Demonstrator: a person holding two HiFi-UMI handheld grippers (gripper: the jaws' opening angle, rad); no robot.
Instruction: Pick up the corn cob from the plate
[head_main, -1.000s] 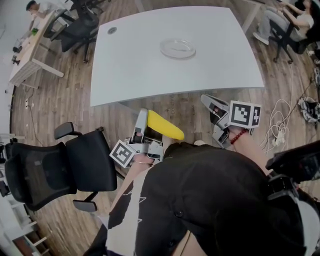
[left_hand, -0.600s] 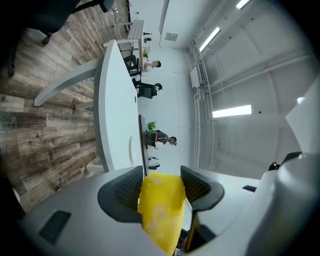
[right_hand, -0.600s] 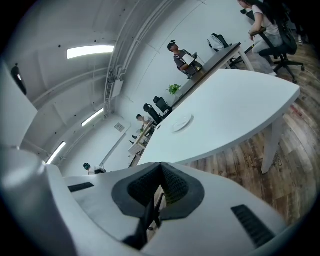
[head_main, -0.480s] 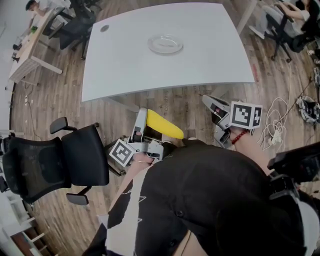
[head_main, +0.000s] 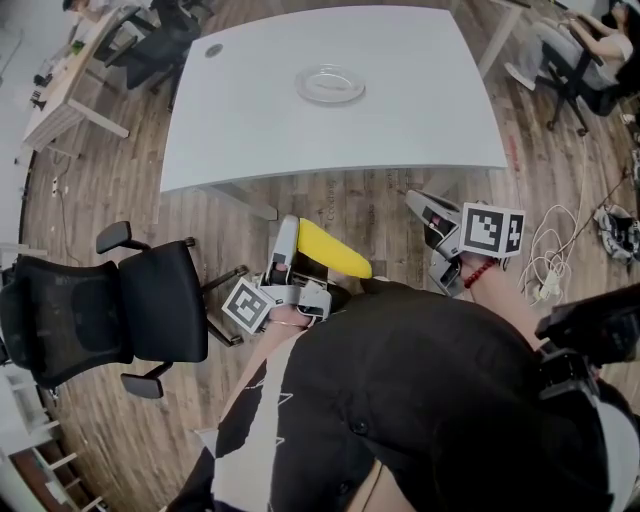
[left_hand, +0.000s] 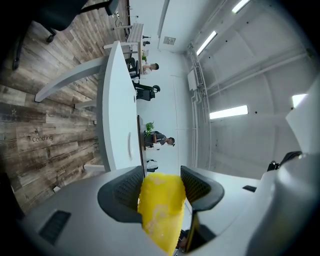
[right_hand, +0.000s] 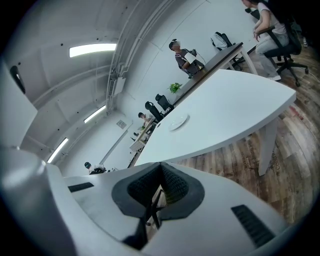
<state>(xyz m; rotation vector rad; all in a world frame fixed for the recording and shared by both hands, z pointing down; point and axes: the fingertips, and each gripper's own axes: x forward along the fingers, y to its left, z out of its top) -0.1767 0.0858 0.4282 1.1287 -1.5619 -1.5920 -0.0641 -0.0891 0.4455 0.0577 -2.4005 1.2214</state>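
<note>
Yellow corn cob sits clamped in the left hand-held gripper; right hand-held gripper clenched shut.

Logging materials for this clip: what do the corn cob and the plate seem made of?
The corn cob: smooth, uniform yellow, no distinct kernels, so probably a plastic replica. The plate: see-through with bright rim glints, so glass or clear plastic.

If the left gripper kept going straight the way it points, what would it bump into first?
Probably the near edge of the white table: the left gripper, shut on the corn cob, aims about at tabletop height, so it might skim over.
</note>
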